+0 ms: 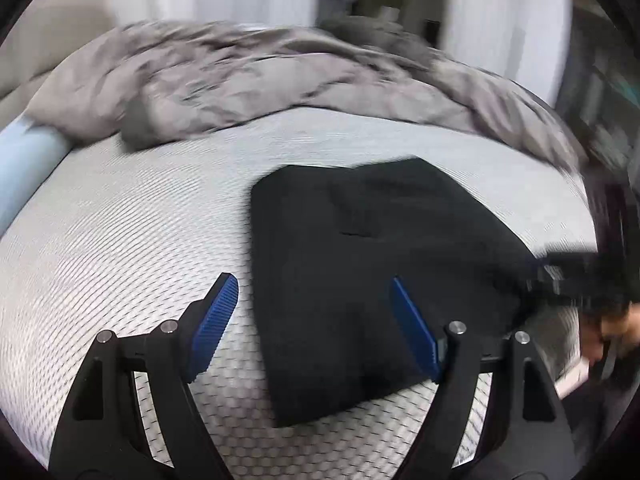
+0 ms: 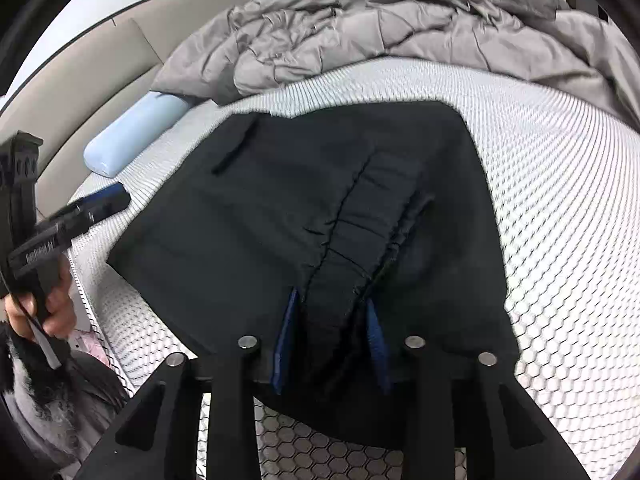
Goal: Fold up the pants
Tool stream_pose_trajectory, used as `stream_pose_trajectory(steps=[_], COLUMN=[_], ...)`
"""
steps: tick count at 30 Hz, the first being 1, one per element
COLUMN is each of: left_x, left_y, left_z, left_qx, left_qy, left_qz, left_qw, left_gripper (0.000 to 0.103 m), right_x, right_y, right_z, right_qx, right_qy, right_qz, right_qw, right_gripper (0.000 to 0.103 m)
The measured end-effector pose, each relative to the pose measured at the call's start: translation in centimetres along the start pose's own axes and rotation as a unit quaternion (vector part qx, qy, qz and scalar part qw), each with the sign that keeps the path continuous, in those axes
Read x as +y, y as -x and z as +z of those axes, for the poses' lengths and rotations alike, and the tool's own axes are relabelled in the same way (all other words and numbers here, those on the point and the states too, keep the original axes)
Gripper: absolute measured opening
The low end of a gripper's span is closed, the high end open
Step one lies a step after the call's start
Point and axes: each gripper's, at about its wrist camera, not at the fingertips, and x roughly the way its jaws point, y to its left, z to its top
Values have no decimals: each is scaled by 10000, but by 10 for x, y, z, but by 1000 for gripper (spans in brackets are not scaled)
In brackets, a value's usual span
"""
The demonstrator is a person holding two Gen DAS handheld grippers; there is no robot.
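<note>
black pants (image 2: 320, 240) lie folded on a white honeycomb-patterned mattress (image 2: 560, 200), a rumpled grey duvet (image 2: 360, 32) heaped behind them. the right gripper (image 2: 332, 308) pinches a bunched ridge of the cloth at the near edge (blue pads pressed into it), while the left gripper (image 1: 312, 288) hangs spread wide, holding nothing, above the pants' left edge.

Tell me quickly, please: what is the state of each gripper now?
Left gripper: open, holding nothing.
Right gripper: closed on a bunched ridge of the black pants.
</note>
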Motion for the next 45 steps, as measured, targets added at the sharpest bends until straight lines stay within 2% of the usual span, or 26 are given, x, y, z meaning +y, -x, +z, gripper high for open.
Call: stream_pose_trajectory(steps=[2, 5, 7, 11, 14, 16, 17, 19, 21, 23, 25, 26, 27, 30, 32, 33, 34, 35, 38, 41, 43, 45], left_x=[-18, -30, -32, -20, -10, 0, 3, 8, 7, 3, 4, 3, 4, 3, 4, 5, 5, 5, 0, -1, -1, -2], left_y=[-12, -42, -46, -42, -38, -34, -28, -19, -29, -51, -78, -87, -92, -92, -89, -89, -89, -88, -81, -79, -80, -82], left_z=[-7, -24, -32, -35, -34, -23, -18, -5, 9, 22, 23, 22, 20, 21, 19, 17, 15, 14, 7, 5, 5, 5], left_qx=[228, 872, 854, 864, 912, 874, 736, 391, 326, 488, 772, 862, 910, 871, 854, 841, 832, 821, 796, 782, 768, 774], left_qy=[-579, -940, -1092, -902, -765, -562, -407, -151, -123, -205, -229, -268, -287, -294, -216, -229, -252, -239, -240, -196, -244, -295], left_qz=[-97, 93, 121, -78, -176, -325, -479, -696, -555, -410, -116, -92, -125, -99, -87, -87, -69, -59, -2, 43, 78, 91], left_qw=[9980, 9917, 9903, 9921, 9927, 9941, 9953, 9967, 9978, 9978, 9967, 9959, 9954, 9957, 9961, 9962, 9962, 9963, 9965, 9967, 9967, 9965], left_gripper=[76, 77, 78, 84, 84, 84, 84, 84, 84, 84, 84, 84, 84, 84, 84, 84, 84, 84, 84, 84, 85, 85], right_x=[-1, 7, 20, 41, 51, 47, 42, 38, 42, 51, 58, 59, 59, 50, 48, 46, 43, 40, 22, 10, 7, 3], right_y=[14, 24, 20, -7, -29, -25, -18, 0, 4, -6, -27, -35, -51, -55, -39, -35, -31, -32, -45, -27, -12, -13], right_z=[2, 6, 12, 11, 12, 12, 12, 16, 25, 35, 44, 47, 47, 45, 45, 44, 44, 43, 40, 36, 26, 12], right_qx=[-340, -731, -790, -474, -160, -82, -78, -316, -542, -575, -409, -338, -132, -5, -149, -246, -369, -356, -77, -41, -61, 105], right_qy=[-49, 9, 104, 495, 952, 836, 699, 494, 502, 569, 727, 821, 1041, 1098, 1017, 1001, 968, 935, 714, 222, 36, -95], right_qz=[-97, 17, 119, 243, -223, -182, -137, 17, 69, -52, -189, -334, -664, -663, -673, -670, -799, -905, -1169, -764, -329, -96], right_qw=[9994, 9973, 9968, 9974, 9951, 9963, 9974, 9983, 9972, 9967, 9963, 9955, 9923, 9917, 9924, 9924, 9914, 9909, 9905, 9968, 9994, 9999], right_gripper=[41, 42, 43, 43, 43, 44, 44, 52, 61, 61, 61, 61, 60, 60, 60, 64, 69, 70, 69, 70, 70, 68])
